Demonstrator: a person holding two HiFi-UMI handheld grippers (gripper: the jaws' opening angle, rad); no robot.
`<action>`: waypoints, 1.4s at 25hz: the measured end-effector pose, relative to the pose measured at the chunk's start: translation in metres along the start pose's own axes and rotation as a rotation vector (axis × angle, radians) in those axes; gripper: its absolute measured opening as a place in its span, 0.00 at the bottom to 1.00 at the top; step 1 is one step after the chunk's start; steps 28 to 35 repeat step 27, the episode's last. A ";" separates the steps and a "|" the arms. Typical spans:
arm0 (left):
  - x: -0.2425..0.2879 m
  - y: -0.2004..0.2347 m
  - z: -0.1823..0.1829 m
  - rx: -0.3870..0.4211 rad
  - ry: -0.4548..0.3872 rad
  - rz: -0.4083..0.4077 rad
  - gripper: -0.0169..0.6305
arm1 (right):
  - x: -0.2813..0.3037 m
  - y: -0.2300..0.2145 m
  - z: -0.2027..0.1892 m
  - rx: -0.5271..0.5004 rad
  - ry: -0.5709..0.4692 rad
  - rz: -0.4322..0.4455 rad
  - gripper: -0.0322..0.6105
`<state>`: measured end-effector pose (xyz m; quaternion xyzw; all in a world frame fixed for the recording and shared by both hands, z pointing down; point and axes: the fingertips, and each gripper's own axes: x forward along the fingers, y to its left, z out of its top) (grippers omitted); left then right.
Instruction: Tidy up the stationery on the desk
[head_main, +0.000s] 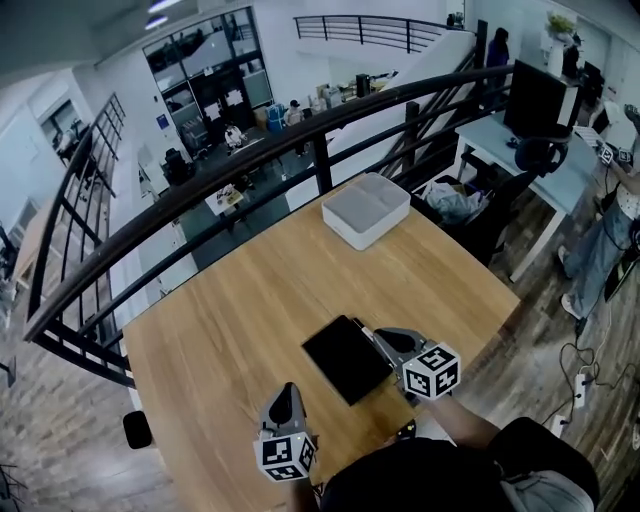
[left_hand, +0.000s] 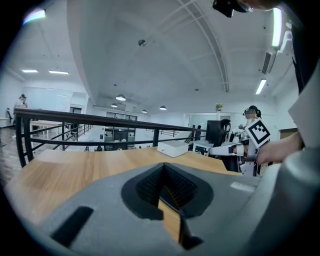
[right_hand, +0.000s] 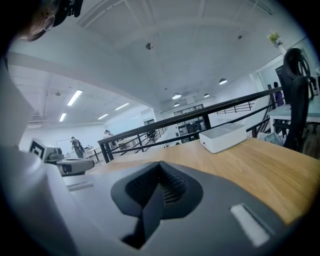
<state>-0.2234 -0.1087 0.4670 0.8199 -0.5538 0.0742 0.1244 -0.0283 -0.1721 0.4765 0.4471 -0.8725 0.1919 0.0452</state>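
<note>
On the wooden desk (head_main: 230, 330) a flat black notebook (head_main: 347, 357) lies near the front middle. A white lidded box (head_main: 365, 208) stands at the far edge, also visible as the white box (left_hand: 173, 148) and the white box (right_hand: 223, 137). My right gripper (head_main: 378, 336) hovers by the notebook's right edge, with its jaws shut and nothing between them (right_hand: 160, 172). My left gripper (head_main: 286, 392) is held at the notebook's near left, also shut and empty (left_hand: 162, 170). A thin pen-like thing (head_main: 361, 325) shows at the notebook's far right corner, partly hidden by the right gripper.
A black railing (head_main: 300, 130) runs along the desk's far and left sides, with a drop to a lower floor behind it. A small dark item (head_main: 405, 432) lies at the desk's near edge by my body. Another desk with a monitor (head_main: 540, 100) stands at the right.
</note>
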 end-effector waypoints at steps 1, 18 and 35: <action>0.001 -0.001 0.000 0.001 0.001 -0.007 0.02 | -0.001 0.001 0.001 -0.007 0.002 -0.001 0.06; 0.013 -0.012 0.004 0.018 0.015 -0.085 0.02 | -0.016 -0.003 0.005 0.009 -0.009 -0.039 0.06; 0.013 -0.010 0.004 0.020 0.020 -0.080 0.02 | -0.016 -0.001 0.007 0.018 -0.015 -0.035 0.06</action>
